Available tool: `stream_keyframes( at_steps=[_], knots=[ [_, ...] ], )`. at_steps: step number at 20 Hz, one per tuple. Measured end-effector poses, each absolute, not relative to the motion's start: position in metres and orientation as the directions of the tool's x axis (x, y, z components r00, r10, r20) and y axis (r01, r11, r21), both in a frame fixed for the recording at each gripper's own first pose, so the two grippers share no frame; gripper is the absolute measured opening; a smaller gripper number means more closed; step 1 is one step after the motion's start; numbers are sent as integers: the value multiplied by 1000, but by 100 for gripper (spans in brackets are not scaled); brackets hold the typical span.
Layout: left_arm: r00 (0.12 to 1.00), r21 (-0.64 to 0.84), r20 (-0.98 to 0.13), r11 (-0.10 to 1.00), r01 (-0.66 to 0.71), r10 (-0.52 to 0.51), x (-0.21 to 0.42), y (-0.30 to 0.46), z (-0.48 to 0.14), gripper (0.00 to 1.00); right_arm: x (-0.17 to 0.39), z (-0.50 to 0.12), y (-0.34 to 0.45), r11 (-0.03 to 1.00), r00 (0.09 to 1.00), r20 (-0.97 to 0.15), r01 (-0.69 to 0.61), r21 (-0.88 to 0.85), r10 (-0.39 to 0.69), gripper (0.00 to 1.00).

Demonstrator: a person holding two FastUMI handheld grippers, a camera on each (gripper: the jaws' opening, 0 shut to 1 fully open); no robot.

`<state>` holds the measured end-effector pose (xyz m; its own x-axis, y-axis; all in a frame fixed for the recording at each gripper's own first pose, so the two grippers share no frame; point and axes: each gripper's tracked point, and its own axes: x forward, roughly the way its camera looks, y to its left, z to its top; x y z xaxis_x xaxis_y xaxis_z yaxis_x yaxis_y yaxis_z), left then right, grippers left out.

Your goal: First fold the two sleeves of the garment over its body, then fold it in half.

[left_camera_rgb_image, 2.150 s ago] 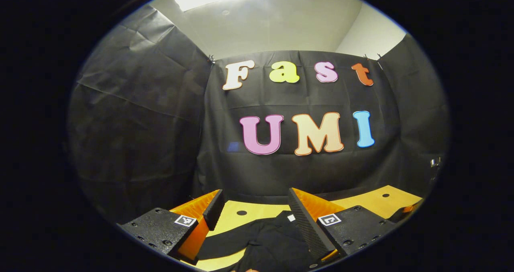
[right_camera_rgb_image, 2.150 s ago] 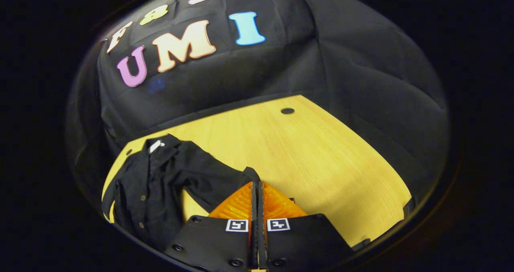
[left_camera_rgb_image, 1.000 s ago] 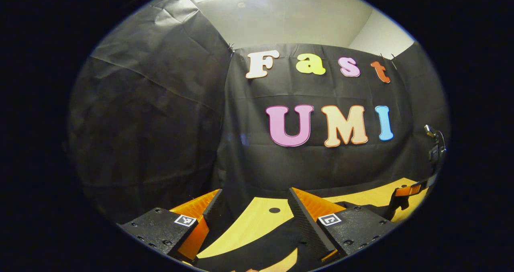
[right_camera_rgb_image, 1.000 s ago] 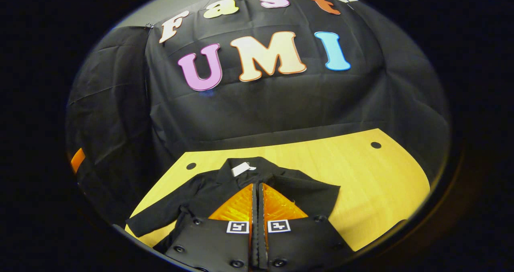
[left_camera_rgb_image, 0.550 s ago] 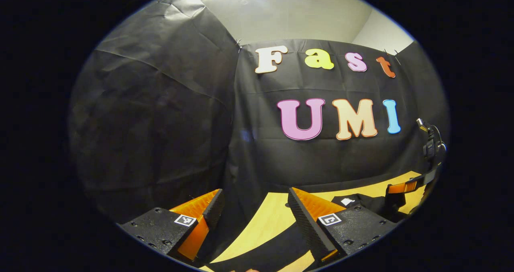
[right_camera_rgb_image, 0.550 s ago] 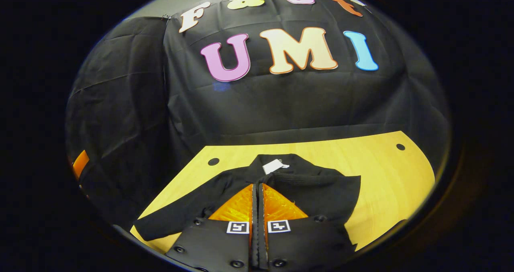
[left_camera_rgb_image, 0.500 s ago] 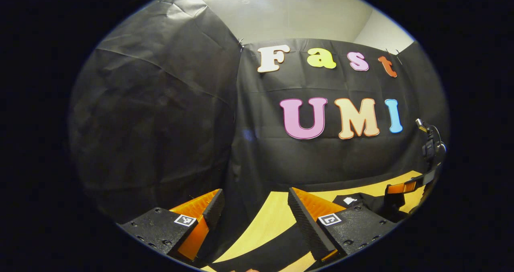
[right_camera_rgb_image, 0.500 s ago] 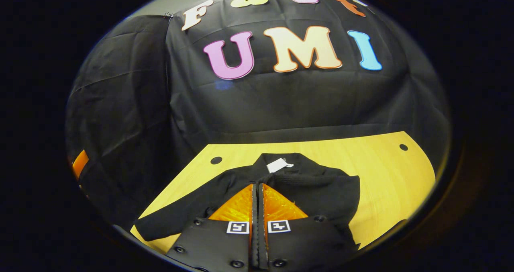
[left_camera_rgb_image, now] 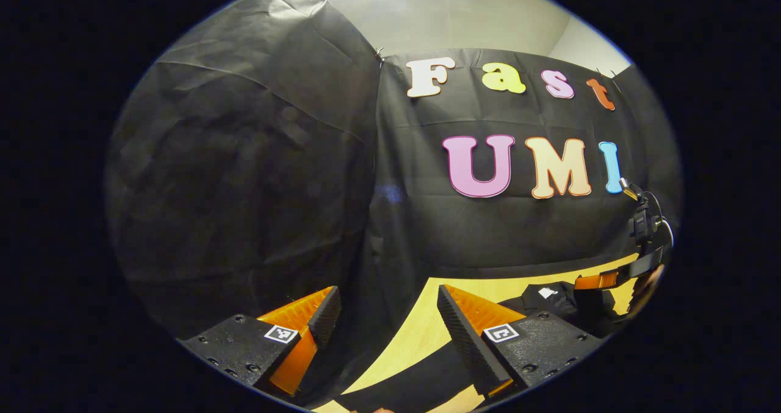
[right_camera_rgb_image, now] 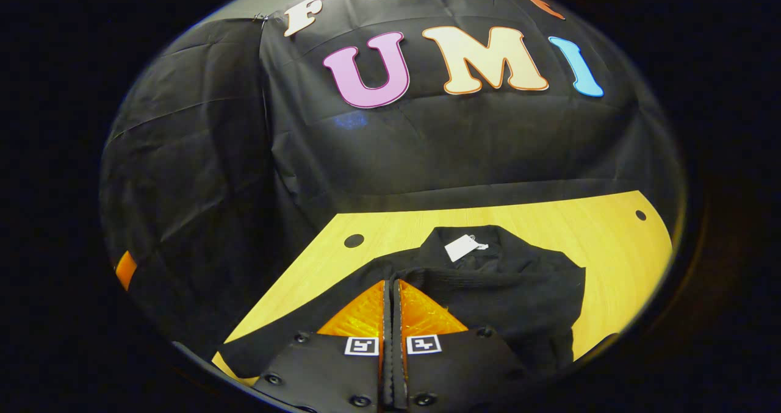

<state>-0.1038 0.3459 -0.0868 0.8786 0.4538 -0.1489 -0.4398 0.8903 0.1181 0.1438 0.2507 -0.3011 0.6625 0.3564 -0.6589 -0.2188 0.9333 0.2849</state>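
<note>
Folding one sleeve (right_camera_rgb_image: 488, 291) across the black garment (right_camera_rgb_image: 525, 303), which lies flat on the yellow table (right_camera_rgb_image: 610, 242).

Right gripper (right_camera_rgb_image: 391, 291) is clenched at six o'clock, jaws pressed together; whether cloth is pinched between them I cannot tell. Left gripper (left_camera_rgb_image: 384, 306) hangs released, jaws apart, over the other sleeve (left_camera_rgb_image: 415, 370) stretched out toward seven o'clock. Risk: letting go early could let the sleeve spring back or bunch near the collar tag (right_camera_rgb_image: 460, 247).

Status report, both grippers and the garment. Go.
Left gripper open, over the table edge. Right gripper shut on a sleeve, over the garment. Nothing in the way.
</note>
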Motion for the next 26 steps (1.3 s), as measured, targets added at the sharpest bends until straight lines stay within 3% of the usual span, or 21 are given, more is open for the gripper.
stream_keyframes(
  at_steps=[1,5,7,8,9,18,26],
  knots=[
    [875,113,-165,890,-442,455,-106,347,-93,94,145,-301,256,925,654,-658,-208,317,373,3],
    [861,88,-235,892,-443,451,-111,351,-120,95,153,-270,247,933,731,-584,-229,279,353,98],
    [851,101,-270,892,-441,451,-114,355,-137,95,147,-260,237,939,751,-568,-226,259,337,98],
    [845,108,-291,893,-437,448,-116,357,-145,95,144,-254,230,943,760,-561,-219,252,327,92],
    [838,112,-316,894,-433,445,-118,358,-155,94,143,-250,223,946,768,-556,-211,248,317,98],
    [726,118,-517,878,-464,453,-157,356,-237,95,118,-244,166,972,778,-583,-183,150,236,97],
    [573,47,-712,841,-539,406,-193,328,-308,97,102,-245,126,978,769,-605,-149,145,207,98]
  ],
)
